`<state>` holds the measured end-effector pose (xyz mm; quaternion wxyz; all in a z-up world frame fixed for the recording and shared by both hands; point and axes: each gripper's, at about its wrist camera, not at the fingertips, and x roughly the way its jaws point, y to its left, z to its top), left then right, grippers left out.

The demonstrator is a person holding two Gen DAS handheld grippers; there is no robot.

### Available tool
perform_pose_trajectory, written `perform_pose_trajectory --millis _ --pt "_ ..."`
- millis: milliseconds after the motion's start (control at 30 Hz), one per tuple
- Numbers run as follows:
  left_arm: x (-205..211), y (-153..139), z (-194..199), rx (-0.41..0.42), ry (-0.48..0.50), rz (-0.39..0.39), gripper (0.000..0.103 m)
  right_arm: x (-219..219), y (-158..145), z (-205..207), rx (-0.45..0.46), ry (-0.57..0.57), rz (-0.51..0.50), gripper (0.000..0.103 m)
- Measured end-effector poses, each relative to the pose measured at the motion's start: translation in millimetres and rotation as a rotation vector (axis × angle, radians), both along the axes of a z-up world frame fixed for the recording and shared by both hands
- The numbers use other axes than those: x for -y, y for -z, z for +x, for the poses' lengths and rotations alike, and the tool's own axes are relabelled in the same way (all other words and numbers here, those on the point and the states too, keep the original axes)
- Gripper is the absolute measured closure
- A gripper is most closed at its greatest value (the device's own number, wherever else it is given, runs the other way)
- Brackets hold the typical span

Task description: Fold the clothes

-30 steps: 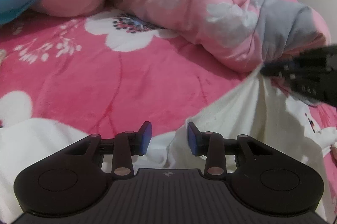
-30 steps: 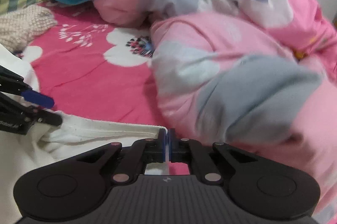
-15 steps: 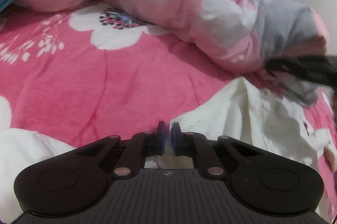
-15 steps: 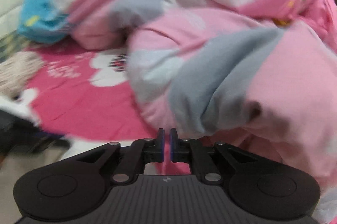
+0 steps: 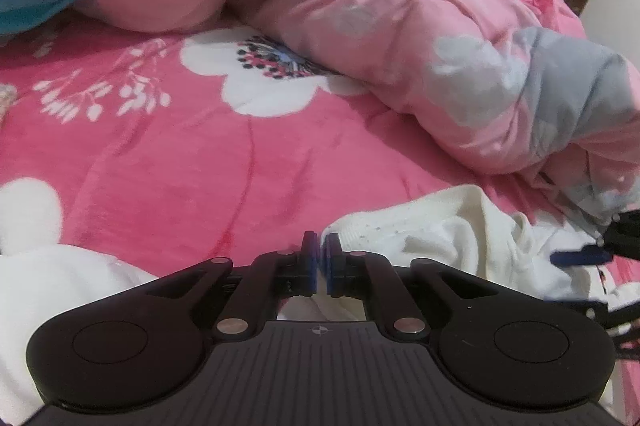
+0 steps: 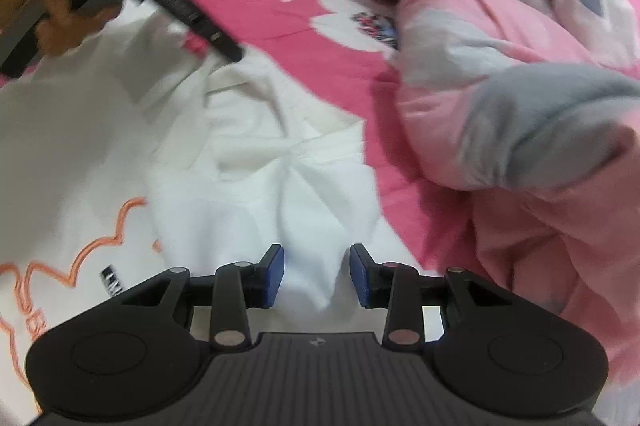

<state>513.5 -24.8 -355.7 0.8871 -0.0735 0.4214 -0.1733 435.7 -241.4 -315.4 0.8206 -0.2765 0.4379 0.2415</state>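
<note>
One white garment [image 6: 248,161] between right gripper [image 6: 317,276] spread jaws.

The left tongs [image 5: 319,263] look pinched together, but whether any of the white shirt [image 5: 448,234] is caught between them is hidden. Up left of the right tongs [image 6: 317,276], the hand [image 6: 52,5] is smeared, edge-cropped.

Soft white cloth garment [image 6: 248,161], fleecy blanket [image 5: 160,161]

Black ribbed hand-held gripper [image 6: 317,276] — blue pads [image 6: 276,276], silver pivot screws
</note>
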Motion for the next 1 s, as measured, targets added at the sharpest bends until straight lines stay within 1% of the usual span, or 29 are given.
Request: perform_pose_trajectory --millis 33,67,100,167,267,333,433,533,567,600,633,667,700,767,833,867,933,1000 --pt "-1.0 -0.7 0.0 0.004 -0.008 0.002 0.101 1.4 -0.5 -1.4 -0.013 0.002 0.010 0.066" --pt "-1.7 -1.3 -0.3 0.008 -0.016 0.000 0.101 2.8 0.3 -3.1 -0.022 0.012 0.008 0.081" --pt "-2.2 -1.8 -0.7 0.013 -0.024 -0.004 0.101 3.9 1.3 -5.0 -0.014 0.023 -0.011 0.102" --pt "-3.4 -4.4 -2.0 0.028 -0.039 -0.016 0.102 9.5 -1.6 -6.9 0.063 0.067 -0.052 0.102" --pt "-3.7 -11.6 -2.7 0.068 -0.058 -0.038 0.102 33.0 -19.3 9.9 0.202 0.277 -0.012 0.102" --pt "-2.4 -12.8 0.2 0.079 -0.070 -0.052 0.102 48.8 -19.2 26.5 0.245 0.405 -0.004 0.102" --pt "2.4 -7.7 4.8 0.079 -0.094 -0.063 0.102 63.5 3.1 46.6 0.207 0.541 0.005 0.102" --pt "5.4 2.7 9.4 0.050 -0.096 -0.092 0.099 68.7 31.9 53.2 0.176 0.630 -0.006 0.102" --pt "4.8 5.3 10.5 0.037 -0.097 -0.105 0.097 72.2 36.7 54.1 0.174 0.670 0.014 0.102" --pt "1.6 5.4 11.3 0.024 -0.107 -0.122 0.086 76.4 38.1 54.3 0.184 0.713 0.040 0.100" --pt "-2.6 4.6 12.2 0.012 -0.119 -0.140 0.080 82.5 38.1 54.3 0.185 0.761 0.081 0.098" --pt "-7.9 2.7 12.9 0.006 -0.133 -0.163 0.074 92.4 35.2 54.2 0.169 0.818 0.150 0.094" --pt "-15.1 -0.5 13.1 0.005 -0.148 -0.196 0.072 103.6 32.4 53.1 0.155 0.879 0.221 0.088" --pt "-33.4 -8.3 12.9 0.008 -0.203 -0.256 0.071 130.1 27.5 46.6 0.127 1.003 0.365 0.087" --pt "-55.3 -17.2 10.9 0.007 -0.267 -0.305 0.070 151.4 24.6 36.6 0.085 1.071 0.485 0.087" --pt "-67.2 -22.5 8.6 0.007 -0.296 -0.324 0.070 159.2 22.5 30.9 0.064 1.095 0.529 0.086" --pt "-86.0 -33.0 1.9 0.010 -0.327 -0.333 0.070 160.8 14.3 16.4 0.030 1.092 0.545 0.086" --pt "-103.0 -43.7 -7.0 0.006 -0.337 -0.320 0.070 148.3 -1.1 0.1 0.027 1.036 0.532 0.086"
